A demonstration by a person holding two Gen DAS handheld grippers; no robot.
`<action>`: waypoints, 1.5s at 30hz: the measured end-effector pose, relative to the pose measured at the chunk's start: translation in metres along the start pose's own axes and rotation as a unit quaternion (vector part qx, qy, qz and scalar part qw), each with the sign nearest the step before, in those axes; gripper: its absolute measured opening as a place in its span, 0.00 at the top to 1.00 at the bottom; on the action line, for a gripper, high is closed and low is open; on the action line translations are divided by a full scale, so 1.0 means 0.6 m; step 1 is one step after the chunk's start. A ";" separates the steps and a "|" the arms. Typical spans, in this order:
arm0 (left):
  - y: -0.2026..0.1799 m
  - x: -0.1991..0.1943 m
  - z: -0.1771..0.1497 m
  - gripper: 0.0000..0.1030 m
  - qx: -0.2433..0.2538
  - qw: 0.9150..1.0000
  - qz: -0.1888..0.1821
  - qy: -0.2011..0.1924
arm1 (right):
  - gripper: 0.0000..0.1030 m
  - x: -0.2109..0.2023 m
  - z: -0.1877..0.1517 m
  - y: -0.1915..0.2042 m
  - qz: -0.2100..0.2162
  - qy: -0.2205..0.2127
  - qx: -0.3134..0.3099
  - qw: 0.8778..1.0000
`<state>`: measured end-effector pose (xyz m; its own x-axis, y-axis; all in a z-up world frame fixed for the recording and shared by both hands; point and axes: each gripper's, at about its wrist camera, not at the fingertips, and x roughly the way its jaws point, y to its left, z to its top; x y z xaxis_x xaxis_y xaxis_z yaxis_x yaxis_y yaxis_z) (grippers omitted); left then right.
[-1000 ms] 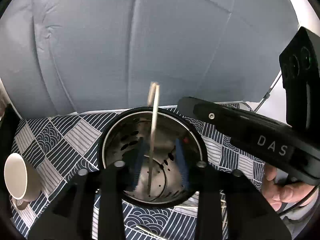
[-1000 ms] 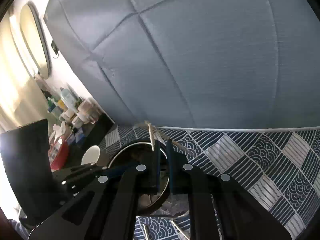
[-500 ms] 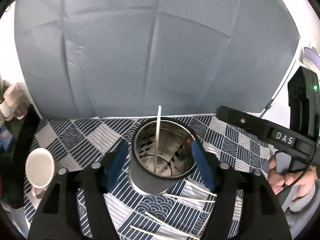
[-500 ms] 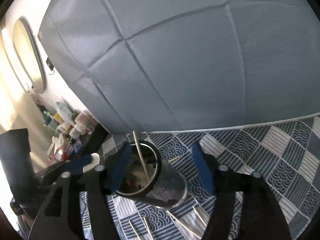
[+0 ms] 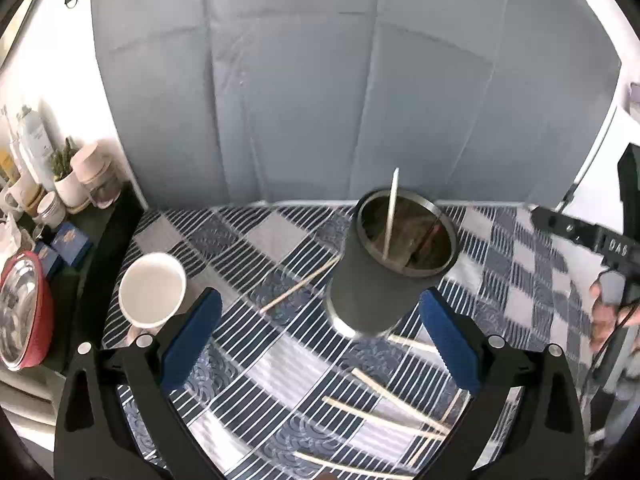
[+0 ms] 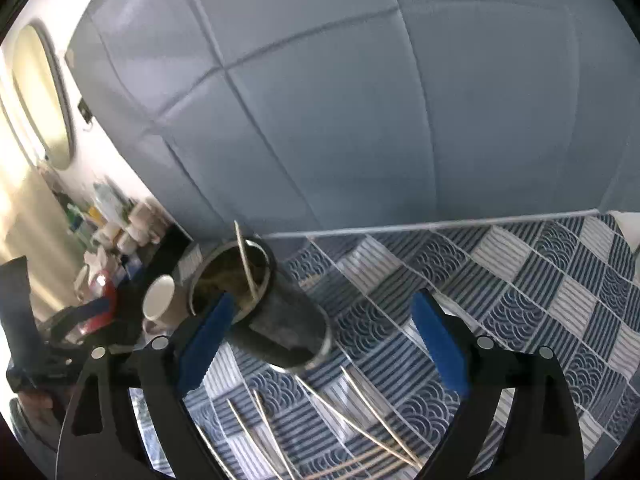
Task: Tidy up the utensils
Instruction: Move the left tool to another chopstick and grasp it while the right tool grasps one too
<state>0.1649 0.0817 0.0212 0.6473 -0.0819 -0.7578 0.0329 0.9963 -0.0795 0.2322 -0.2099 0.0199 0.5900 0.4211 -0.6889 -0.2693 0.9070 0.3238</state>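
A dark metal utensil holder (image 5: 380, 276) stands on the patterned tablecloth, with one pale chopstick (image 5: 390, 212) upright inside it. It also shows in the right wrist view (image 6: 272, 316) with the chopstick (image 6: 246, 260) leaning in it. Several loose chopsticks (image 5: 384, 396) lie on the cloth in front of the holder, and one (image 5: 298, 284) lies to its left. They also show in the right wrist view (image 6: 360, 420). My left gripper (image 5: 318, 340) is open and empty, above the cloth in front of the holder. My right gripper (image 6: 320, 344) is open and empty, right of the holder.
A white mug (image 5: 152, 290) stands left of the holder. A side shelf holds a red pot (image 5: 24, 316), boxes and jars (image 5: 68, 188). A grey padded wall (image 5: 320, 100) backs the table. The blue checked tablecloth (image 6: 520, 292) stretches right.
Both grippers opened and pulled back and up from the holder. A chopstick that was held over the holder now stands inside it, released.
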 end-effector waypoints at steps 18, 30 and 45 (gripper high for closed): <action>0.033 0.178 -0.027 0.06 0.144 0.982 -0.020 0.119 | 0.16 0.116 -0.096 -0.092 -0.079 0.124 0.028 0.989; 0.049 0.352 -0.017 0.12 0.235 0.948 -0.021 0.212 | 0.16 0.231 -0.111 -0.140 -0.117 0.175 0.071 0.975; 0.054 0.376 -0.006 0.70 0.189 0.952 -0.062 0.233 | 0.79 0.274 -0.122 -0.122 -0.183 0.185 -0.010 0.966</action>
<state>0.3092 0.0954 -0.1550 0.2156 -0.1150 -0.9697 0.4158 0.9093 -0.0154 0.2930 -0.2065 -0.1646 0.3375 0.0429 -0.9404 -0.1107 0.9938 0.0056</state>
